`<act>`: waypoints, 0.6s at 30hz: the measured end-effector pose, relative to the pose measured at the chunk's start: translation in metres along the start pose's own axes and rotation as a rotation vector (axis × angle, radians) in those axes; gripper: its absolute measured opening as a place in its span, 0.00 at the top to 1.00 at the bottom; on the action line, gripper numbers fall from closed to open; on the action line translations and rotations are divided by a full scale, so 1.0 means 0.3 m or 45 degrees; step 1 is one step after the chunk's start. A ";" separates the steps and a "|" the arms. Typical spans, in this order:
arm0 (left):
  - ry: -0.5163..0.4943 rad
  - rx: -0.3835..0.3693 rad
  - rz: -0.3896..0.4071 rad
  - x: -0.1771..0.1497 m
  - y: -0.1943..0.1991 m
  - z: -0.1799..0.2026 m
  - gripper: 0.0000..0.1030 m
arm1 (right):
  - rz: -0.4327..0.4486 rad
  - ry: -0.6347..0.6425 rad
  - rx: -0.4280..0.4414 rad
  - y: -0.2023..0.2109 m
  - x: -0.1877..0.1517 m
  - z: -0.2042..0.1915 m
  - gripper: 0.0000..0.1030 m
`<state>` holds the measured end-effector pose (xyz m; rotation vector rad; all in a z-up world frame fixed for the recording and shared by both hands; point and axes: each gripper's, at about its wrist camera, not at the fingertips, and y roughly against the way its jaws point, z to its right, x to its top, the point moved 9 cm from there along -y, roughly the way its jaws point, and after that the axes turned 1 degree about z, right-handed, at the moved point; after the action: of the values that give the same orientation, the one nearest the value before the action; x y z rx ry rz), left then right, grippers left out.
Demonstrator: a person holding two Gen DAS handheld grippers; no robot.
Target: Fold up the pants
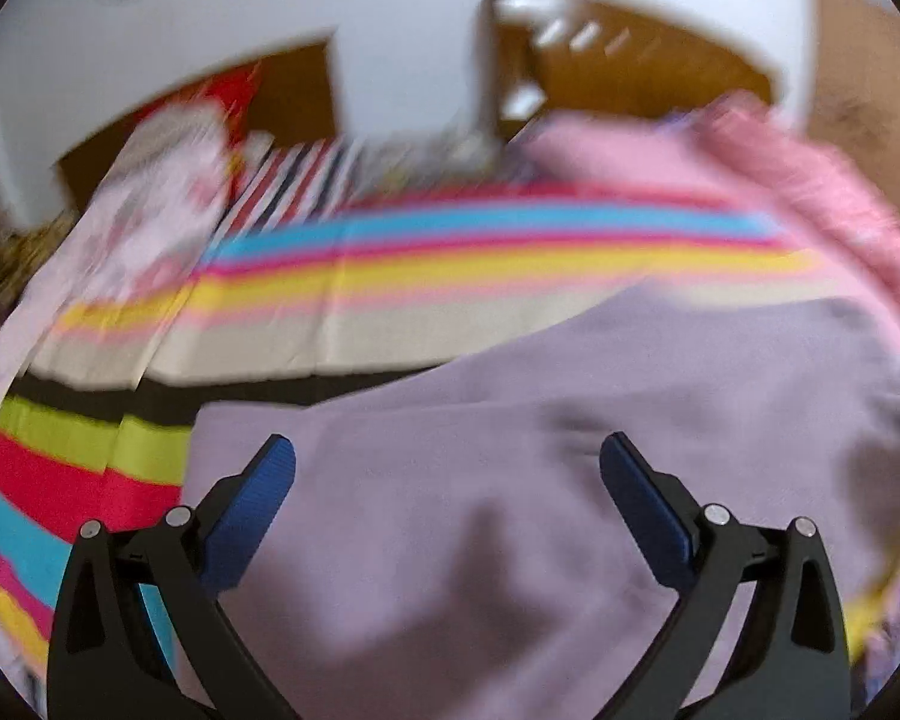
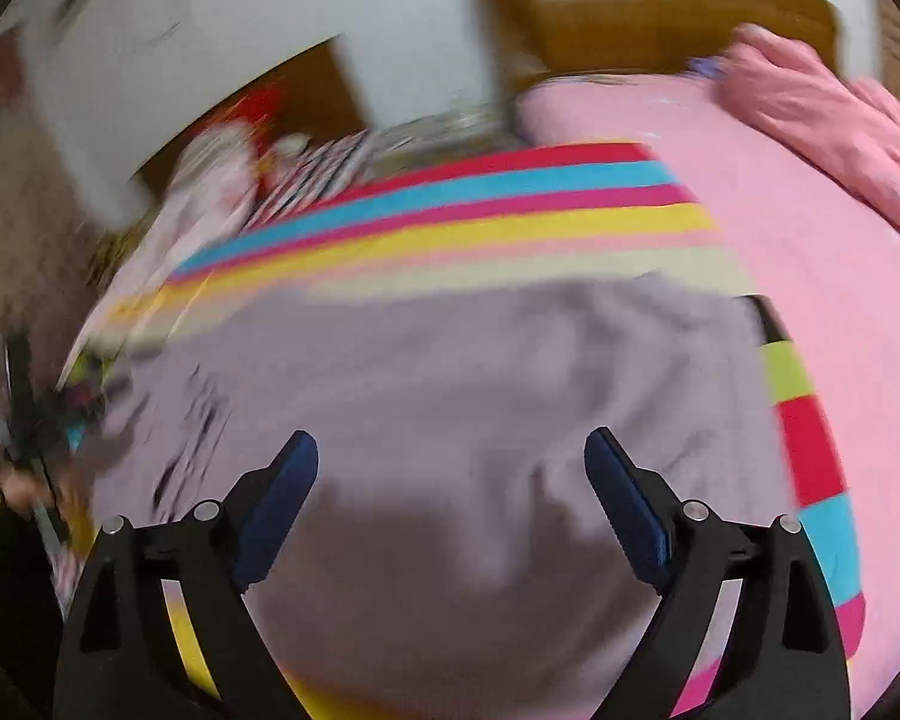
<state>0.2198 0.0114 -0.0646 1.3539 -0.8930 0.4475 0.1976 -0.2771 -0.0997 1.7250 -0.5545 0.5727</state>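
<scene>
Pale lilac pants (image 1: 510,510) lie spread on a bright striped blanket (image 1: 390,276). In the left wrist view my left gripper (image 1: 447,456) hovers above the cloth, its blue-padded jaws wide apart and holding nothing. The pants (image 2: 450,390) fill the middle of the right wrist view, wrinkled, with a folded edge toward the left. My right gripper (image 2: 450,450) hangs over them, open, nothing between its fingers. Both views are motion-blurred. At the left edge of the right wrist view the other gripper (image 2: 30,420) shows as a dark blur in a hand.
The striped blanket (image 2: 510,216) covers a bed with a pink sheet (image 2: 780,252) to the right and a pink quilt (image 2: 822,102) bunched at the far corner. A wooden headboard (image 2: 630,18) and white wall stand behind. Patterned fabrics (image 1: 150,204) pile at the far left.
</scene>
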 end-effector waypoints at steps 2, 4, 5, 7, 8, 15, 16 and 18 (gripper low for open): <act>-0.038 -0.056 -0.024 -0.052 0.045 0.066 0.01 | -0.018 0.088 -0.003 -0.025 -0.067 -0.085 0.15; -0.082 -0.072 -0.091 -0.126 0.040 0.122 0.01 | -0.009 0.110 0.008 -0.051 -0.112 -0.139 0.15; -0.136 -0.082 -0.141 -0.190 0.021 0.164 0.01 | -0.009 0.113 0.009 -0.064 -0.122 -0.155 0.15; -0.206 -0.038 -0.255 -0.298 -0.032 0.199 0.01 | -0.051 0.125 -0.033 -0.121 -0.172 -0.185 0.14; -0.171 -0.063 -0.247 -0.333 -0.037 0.204 0.01 | -0.023 0.168 -0.085 -0.116 -0.200 -0.192 0.13; -0.115 -0.191 -0.176 -0.361 0.102 0.146 0.01 | -0.021 0.203 -0.084 -0.055 -0.243 -0.182 0.12; -0.050 -0.191 -0.120 -0.343 0.141 0.096 0.01 | -0.023 0.195 -0.100 -0.043 -0.243 -0.179 0.12; 0.120 -0.140 -0.043 -0.331 0.193 -0.046 0.01 | -0.008 0.180 -0.140 -0.020 -0.233 -0.191 0.12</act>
<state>0.1206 0.0571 -0.1030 1.2358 -0.8047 0.4270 0.1428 -0.2153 -0.1370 1.5687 -0.4717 0.6428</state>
